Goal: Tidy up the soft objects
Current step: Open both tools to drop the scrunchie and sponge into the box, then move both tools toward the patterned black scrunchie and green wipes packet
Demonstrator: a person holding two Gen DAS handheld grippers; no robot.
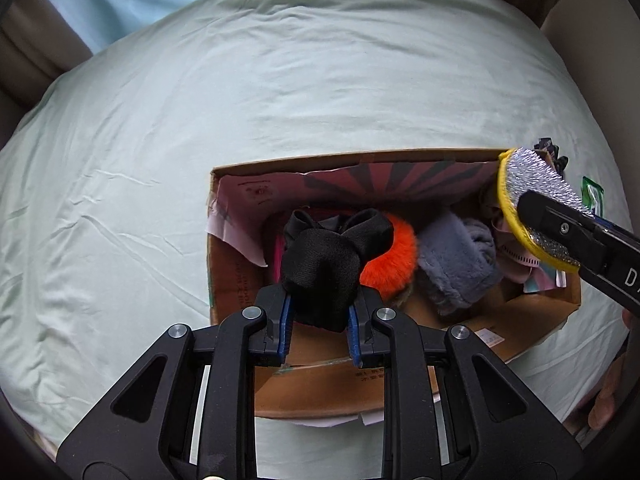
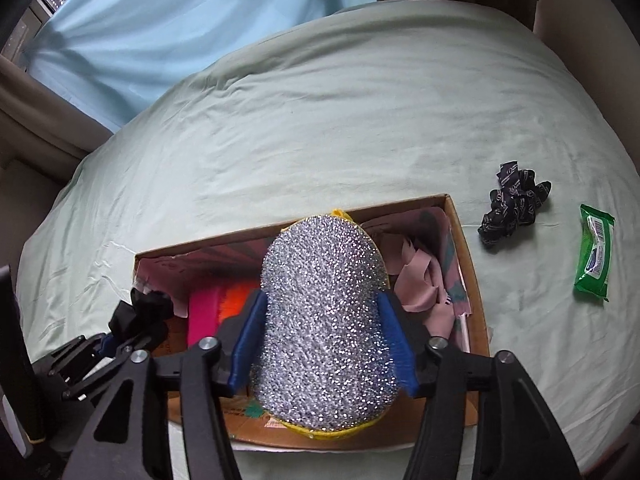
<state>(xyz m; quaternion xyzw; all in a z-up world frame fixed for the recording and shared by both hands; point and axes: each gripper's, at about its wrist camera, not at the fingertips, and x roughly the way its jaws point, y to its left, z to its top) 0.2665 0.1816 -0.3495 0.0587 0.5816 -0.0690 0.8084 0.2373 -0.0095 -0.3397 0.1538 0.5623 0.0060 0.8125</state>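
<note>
Two claws hang over the open cardboard box [image 1: 224, 264] on the bed [image 1: 280, 92], each carrying something soft. The left claw [image 1: 320, 312] is clenched on a black fabric piece [image 1: 320, 268], its blue pads pressing the bundle from both sides, right above the box's left part, where an orange fluffy item [image 1: 394, 264] and a grey plush item [image 1: 456, 264] already lie. The right claw [image 2: 324, 344] has a silver glittery scrubber with a yellow rim [image 2: 324, 312] between its blue pads; the pads touch its sides, though how firmly they press I cannot tell, and it hangs over the box's middle and right part, above some pink cloth [image 2: 420, 280]. The step in hand looks like dropping both loads into the box. To do it well, each claw should come low enough that the item clears the cardboard wall before release, and the jaws should spread fully, since the black fabric is limp and may cling to a pad, and the scrubber's rough mesh may snag on one. Releasing one item at a time would keep the two claws from bumping over the narrow opening. The scrubber is wide and sits near the far rim, so it is better let go further toward the middle, or it may tip out onto the sheet. A black patterned scrunchie [image 2: 512, 204] and a green wipes packet [image 2: 594, 252] lie on the bed beside the box, not yet gathered.
</note>
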